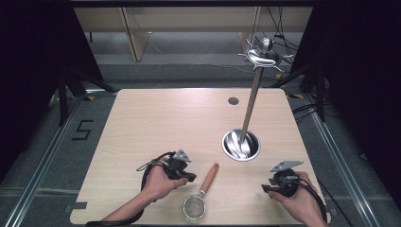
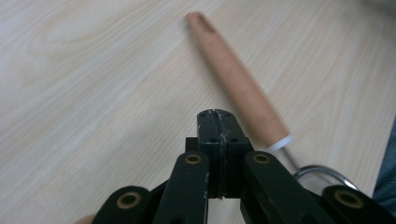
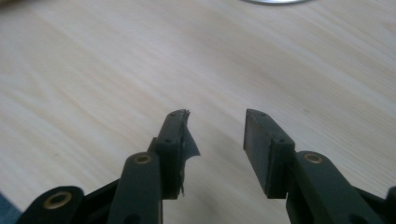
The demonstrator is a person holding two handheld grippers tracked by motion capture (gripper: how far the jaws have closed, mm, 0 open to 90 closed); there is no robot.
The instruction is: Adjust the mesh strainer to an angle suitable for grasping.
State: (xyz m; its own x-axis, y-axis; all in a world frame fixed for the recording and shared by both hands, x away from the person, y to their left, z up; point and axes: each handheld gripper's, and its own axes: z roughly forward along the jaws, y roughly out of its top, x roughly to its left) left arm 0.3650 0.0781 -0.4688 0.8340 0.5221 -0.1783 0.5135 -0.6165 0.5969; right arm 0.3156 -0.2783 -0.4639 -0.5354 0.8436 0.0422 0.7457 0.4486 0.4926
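Looking down from the high view, I see the pale wooden bench (image 1: 142, 137) taking up the middle of the frame, with dark curtains to either side and grey floor around it. Right of centre stands a tall metal utensil stand (image 1: 250, 106), its thin pole tilting up toward the upper right of the frame, where a ring of hooks crowns it. Its round, shiny dish base (image 1: 241, 145) sits on the bench, and I can't tell whether anything lies in it beyond reflections.

My left tool (image 1: 188, 177) rests at lower centre-left, gripped by my left hand (image 1: 158, 184); in the left gripper view its jaws are pressed together with nothing between them. Just beside it, toward the right of the frame, lies a small strainer (image 1: 202, 194): its wooden handle (image 2: 236, 77) slants up and away, close past the jaw tips but apart from them, and its mesh bowl (image 1: 194, 207) sits near the bottom edge of the bench.

My right tool (image 1: 267, 188) lies at lower right in my right hand (image 1: 302, 201), well apart from the strainer. Its jaws stand moderately spread over bare wood, and a torn scrap of pad lining (image 3: 189, 144) hangs off one jaw.
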